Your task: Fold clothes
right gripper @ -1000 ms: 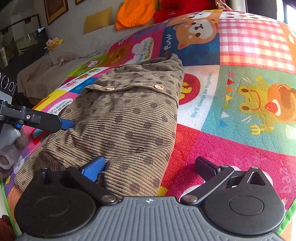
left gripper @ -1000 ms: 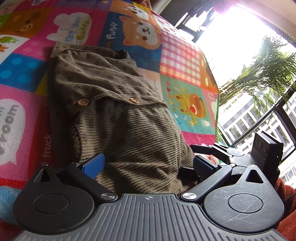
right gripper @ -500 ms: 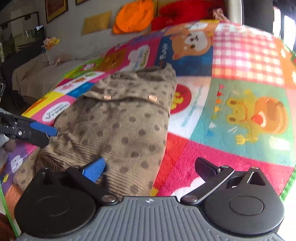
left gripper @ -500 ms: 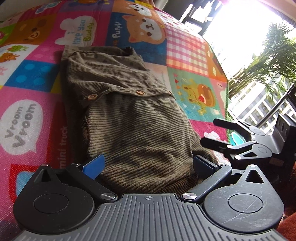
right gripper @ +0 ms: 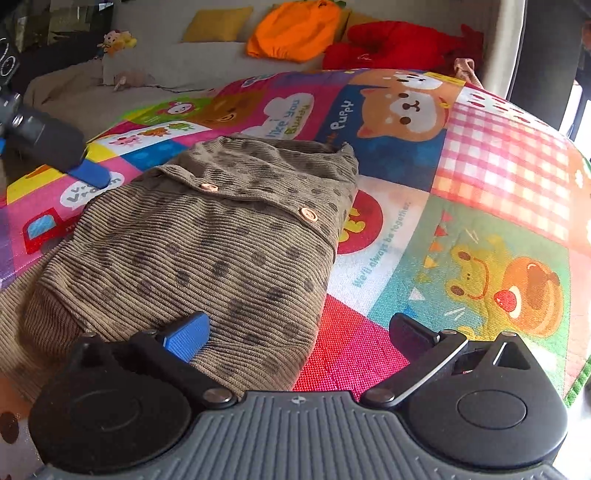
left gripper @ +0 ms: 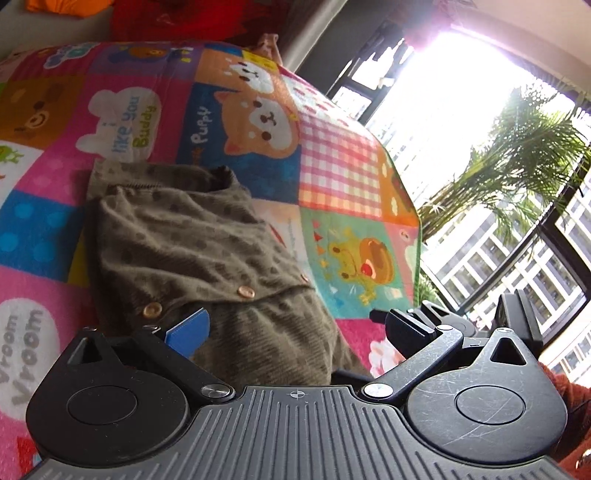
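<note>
A brown corduroy garment with dark dots point(left gripper: 192, 254) lies folded on the colourful play mat point(left gripper: 340, 173), two copper buttons along its flap. My left gripper point(left gripper: 295, 328) hovers open over the garment's near half, the blue pad point(left gripper: 188, 330) close to a button. Nothing sits between its fingers. In the right wrist view the garment point(right gripper: 221, 240) fills the left centre. My right gripper point(right gripper: 299, 336) is open at the garment's near right corner, its blue pad point(right gripper: 186, 336) over the cloth and the black finger over the mat point(right gripper: 480, 177). The left gripper point(right gripper: 55, 147) shows at far left.
A grey sofa point(right gripper: 166, 62) stands behind the mat with an orange cushion point(right gripper: 295, 33), a red plush point(right gripper: 399, 44) and a yellow cushion point(right gripper: 218, 24). A bright window with a palm point(left gripper: 517, 166) lies beyond the mat's right edge.
Both grippers have shifted forward and tilted up over the garment. The left one now sits close to the buttons. Both stayed open and the garment has not moved.
</note>
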`<state>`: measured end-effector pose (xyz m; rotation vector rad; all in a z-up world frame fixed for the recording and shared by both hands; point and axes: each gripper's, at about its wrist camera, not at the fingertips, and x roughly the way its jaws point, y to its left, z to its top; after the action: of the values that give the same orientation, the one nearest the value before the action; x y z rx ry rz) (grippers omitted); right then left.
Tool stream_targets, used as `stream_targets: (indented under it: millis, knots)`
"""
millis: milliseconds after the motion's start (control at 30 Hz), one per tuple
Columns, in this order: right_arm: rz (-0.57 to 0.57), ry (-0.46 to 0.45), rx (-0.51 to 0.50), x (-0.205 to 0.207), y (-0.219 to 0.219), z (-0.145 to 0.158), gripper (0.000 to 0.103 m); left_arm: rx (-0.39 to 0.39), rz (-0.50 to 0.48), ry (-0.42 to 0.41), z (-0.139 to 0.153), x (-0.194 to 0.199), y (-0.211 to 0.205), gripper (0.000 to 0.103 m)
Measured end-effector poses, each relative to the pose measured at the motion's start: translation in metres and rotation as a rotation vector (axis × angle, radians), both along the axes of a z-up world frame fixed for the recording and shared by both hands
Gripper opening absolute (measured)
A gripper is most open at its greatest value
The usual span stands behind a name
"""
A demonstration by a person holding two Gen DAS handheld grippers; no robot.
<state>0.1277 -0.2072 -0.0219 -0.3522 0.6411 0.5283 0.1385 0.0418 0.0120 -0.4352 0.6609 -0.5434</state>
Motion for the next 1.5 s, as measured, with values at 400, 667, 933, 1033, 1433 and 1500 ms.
stream_targets:
  millis: [400, 667, 933, 1033, 1433, 1500]
  knots:
    - [-0.068, 0.025, 0.313, 0.091, 0.01, 0.053, 0.085, 0.008, 0.077, 0.153, -0.047, 0.054, 0.017, 0.103]
    - [-0.022, 0.21, 0.175, 0.133, 0.038, -0.001, 0.074, -0.032, 0.09, 0.173, -0.023, 0.076, 0.047, 0.103]
    - [-0.102, 0.099, 0.236, 0.195, 0.045, 0.027, 0.058, 0.083, 0.292, 0.164, -0.03, 0.19, 0.089, 0.102]
    - [-0.129, 0.077, 0.229, 0.222, 0.056, 0.023, 0.056, 0.139, 0.262, 0.179, -0.041, 0.216, 0.079, 0.095]
    - [-0.072, 0.12, 0.218, 0.25, 0.079, 0.001, 0.017, 0.215, 0.261, 0.129, -0.046, 0.221, 0.054, 0.009]
    - [-0.062, 0.119, 0.234, 0.243, 0.073, 0.008, 0.013, 0.205, 0.248, 0.117, -0.039, 0.21, 0.052, 0.009]
